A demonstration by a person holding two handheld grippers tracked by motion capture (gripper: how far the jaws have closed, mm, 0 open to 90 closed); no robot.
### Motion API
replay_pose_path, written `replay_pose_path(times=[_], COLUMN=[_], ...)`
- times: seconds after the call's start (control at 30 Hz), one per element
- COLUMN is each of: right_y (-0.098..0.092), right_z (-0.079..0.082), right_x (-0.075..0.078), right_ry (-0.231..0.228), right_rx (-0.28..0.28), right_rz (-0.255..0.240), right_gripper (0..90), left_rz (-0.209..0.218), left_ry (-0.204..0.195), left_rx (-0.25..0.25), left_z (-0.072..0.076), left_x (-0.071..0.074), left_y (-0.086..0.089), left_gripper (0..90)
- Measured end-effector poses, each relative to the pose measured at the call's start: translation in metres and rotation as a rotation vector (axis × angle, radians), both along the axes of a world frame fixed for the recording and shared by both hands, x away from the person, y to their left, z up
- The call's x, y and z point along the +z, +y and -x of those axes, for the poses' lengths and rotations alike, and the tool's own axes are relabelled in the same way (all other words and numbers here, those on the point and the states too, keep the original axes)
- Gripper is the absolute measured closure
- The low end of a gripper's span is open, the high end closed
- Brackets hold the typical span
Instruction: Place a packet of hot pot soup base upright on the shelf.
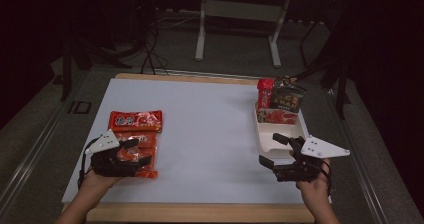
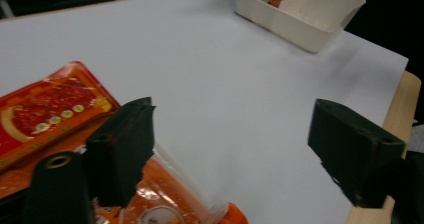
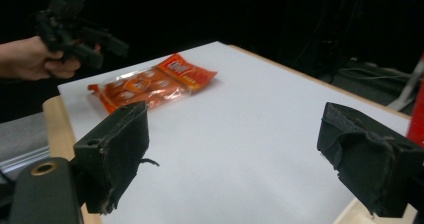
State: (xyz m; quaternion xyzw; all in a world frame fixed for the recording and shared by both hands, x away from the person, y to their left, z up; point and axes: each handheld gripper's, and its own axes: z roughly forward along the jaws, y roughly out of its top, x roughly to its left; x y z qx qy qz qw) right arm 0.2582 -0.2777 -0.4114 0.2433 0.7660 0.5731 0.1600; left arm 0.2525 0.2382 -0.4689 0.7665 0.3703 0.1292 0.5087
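Left gripper (image 1: 135, 151): over the orange snack packet (image 1: 136, 154) at 8 o'clock on the table; jaws apart, nothing pinched. In the left gripper view 1 jaw sits just above the packet's clear edge (image 2: 185, 184); touching or not, cannot tell.
Orange snack packet: lies flat near the table's left edge, its far end just beside or under the red packet (image 1: 135, 120), at 10 o'clock from the gripper.
Right gripper (image 1: 274, 150): at 4 o'clock on the table, jaws wide apart and empty, pointing toward 10 o'clock, its far jaw at the near end of the white tray (image 1: 264, 140).
White tray: at 2 o'clock on the table, near end bare; red snack packs and a dark bag (image 1: 288, 98) stand at its far end.
Table (image 1: 210, 129): white sheet on a wooden top.
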Motion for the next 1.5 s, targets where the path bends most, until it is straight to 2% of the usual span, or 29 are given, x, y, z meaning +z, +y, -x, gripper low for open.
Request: replay_pose_path(times=[0.23,0.37,0.47,0.67,0.73,0.77,0.83,0.9,1.03,1.1,1.3,1.37,1.4,1.5], right_y=[0.0,-0.001,-0.002,-0.002,-0.002,-0.002,-0.002,-0.002,-0.002,-0.002,0.0,0.0,0.001,0.001], right_z=[0.002,0.003,0.003,0.004,0.004,0.004,0.003,0.003,0.004,0.004,0.003,0.003,0.002,0.002], right_x=[0.002,0.002,0.001,0.001,0.001,0.001,0.0,-0.001,-0.002,-0.001,-0.004,-0.005,-0.006,-0.006], right_ry=[-0.015,-0.014,-0.007,-0.009,-0.009,-0.006,-0.006,-0.003,0.0,-0.003,0.005,0.009,0.011,0.01], right_rx=[0.016,0.014,0.008,0.005,0.006,0.007,0.006,0.007,0.013,0.015,0.02,0.019,0.022,0.024], right_rz=[-0.022,-0.038,-0.045,-0.05,-0.05,-0.052,-0.044,-0.044,-0.047,-0.046,-0.049,-0.044,-0.046,-0.041], right_gripper=[12.3,12.5,12.5,12.9,12.9,13.0,13.1,13.1,13.2,13.2,13.3,13.3,13.3,13.3], left_rz=[-0.004,-0.01,-0.033,-0.061,-0.063,-0.072,-0.07,-0.105,-0.139,-0.164,-0.204,-0.199,-0.215,-0.23], left_ry=[-0.007,-0.008,0.011,0.045,0.051,0.06,0.079,0.092,0.107,0.122,0.167,0.179,0.183,0.195], left_rx=[0.081,0.151,0.211,0.293,0.298,0.321,0.32,0.335,0.369,0.395,0.453,0.459,0.468,0.472], left_z=[-0.009,-0.017,-0.025,-0.037,-0.039,-0.041,-0.044,-0.046,-0.05,-0.052,-0.056,-0.057,-0.058,-0.059], left_x=[0.001,0.003,0.001,-0.01,-0.012,-0.015,-0.02,-0.024,-0.033,-0.037,-0.049,-0.052,-0.054,-0.059], left_y=[0.02,0.033,0.042,0.056,0.058,0.06,0.063,0.065,0.068,0.07,0.077,0.08,0.08,0.08], left_gripper=[34.6,44.3,52.6,68.9,75.1,75.1,80.3,84.8,89.8,89.9,90.0,90.0,90.0,90.0])
